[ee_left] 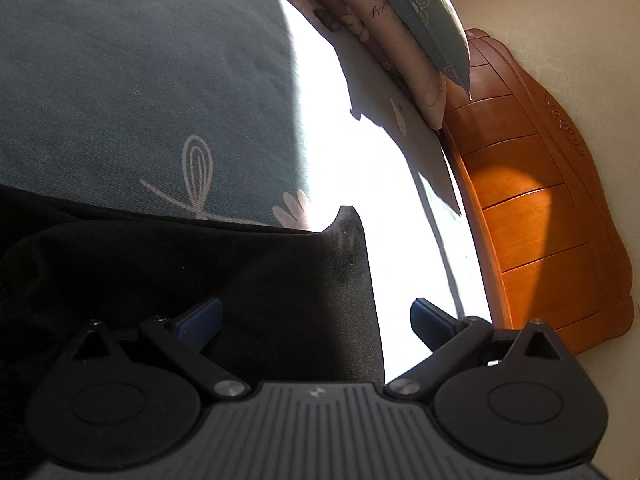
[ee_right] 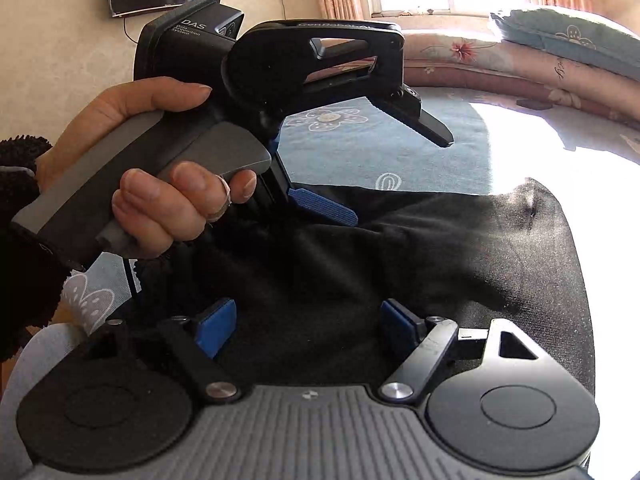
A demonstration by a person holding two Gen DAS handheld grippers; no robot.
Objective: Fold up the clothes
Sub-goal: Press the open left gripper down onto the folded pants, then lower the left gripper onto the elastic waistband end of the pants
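The right gripper (ee_right: 308, 330) sits lowest and nearest, its blue-padded fingers spread wide with black cloth filling the gap between and below them; nothing is pinched. That cloth is the black garment (ee_right: 420, 256), lying on the blue flowered bedspread (ee_right: 360, 136), spreading away from this gripper toward the sunlit far side, where its edge rises to a small peak against the glare. In this view its visible spread looks broader across than deep, though folds in the dark fabric are hard to read, so I cannot tell whether it lies in one layer or has been doubled over. Just beyond, in the same view, a hand (ee_right: 160, 184) holds the left gripper (ee_right: 384, 178) by its handle, tilted over the garment's far-left portion, one finger down near the cloth and the other raised well clear, so it too stands apart and empty. From the left wrist camera, its own fingers frame the garment's edge (ee_left: 352, 264), dark cloth to the left, blazing sunlit sheet to the right. So both grippers are over the garment, the right one closer to its near hem, the left one nearer that sunlit edge. Farther back lie stacked pillows (ee_left: 420, 20) and a wooden headboard (ee_left: 540, 220).
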